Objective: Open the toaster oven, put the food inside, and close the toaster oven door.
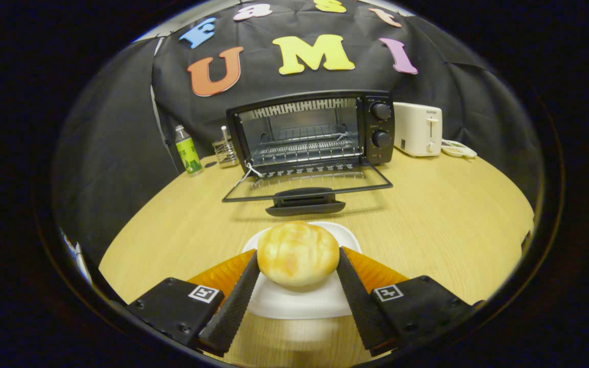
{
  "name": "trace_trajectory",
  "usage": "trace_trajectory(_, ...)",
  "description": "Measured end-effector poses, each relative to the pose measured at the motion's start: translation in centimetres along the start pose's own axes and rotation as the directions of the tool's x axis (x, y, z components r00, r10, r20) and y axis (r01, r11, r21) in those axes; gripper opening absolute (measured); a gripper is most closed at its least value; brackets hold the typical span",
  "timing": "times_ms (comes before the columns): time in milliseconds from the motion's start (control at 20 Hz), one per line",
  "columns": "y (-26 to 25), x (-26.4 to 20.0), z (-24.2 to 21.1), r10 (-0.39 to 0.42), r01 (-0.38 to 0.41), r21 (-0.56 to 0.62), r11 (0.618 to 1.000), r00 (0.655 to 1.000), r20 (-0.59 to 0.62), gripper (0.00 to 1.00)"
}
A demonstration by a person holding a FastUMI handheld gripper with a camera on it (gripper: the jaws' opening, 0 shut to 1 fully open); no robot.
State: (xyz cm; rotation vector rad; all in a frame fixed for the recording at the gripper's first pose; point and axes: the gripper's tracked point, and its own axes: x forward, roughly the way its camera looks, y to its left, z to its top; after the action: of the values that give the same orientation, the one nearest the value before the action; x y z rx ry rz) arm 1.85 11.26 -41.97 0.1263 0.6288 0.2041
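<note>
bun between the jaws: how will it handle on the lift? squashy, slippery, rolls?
The bun looks puffy and soft, so it probably dents under a hard squeeze. Its glazed top shines, possibly a bit slick, though the ribbed fingers touching both its sides should bite. Likely light for its size. Its rounded dome could roll if dropped off the plate.

**Black gripper with orange-backed fingers and tag squares**

The gripper (298,255) has two black block-shaped finger mounts, each with a white square printed with a black coded marker on its top face. Small dark screws sit in the corners of the blocks. From each block runs a long, tapering black finger (233,306) with a finely ribbed, textured pad face. Glossy orange panels back both fingers.
</note>
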Motion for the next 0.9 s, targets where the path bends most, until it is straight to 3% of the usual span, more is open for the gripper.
trace_trajectory(350,1.5,-0.8,5.1,0.122,-0.142,0.17,0.975,0.985,0.123,0.94)
trace_trajectory(900,1.3,5.7,13.6,0.173,-0.24,0.305,0.922,0.958,0.23,0.94)
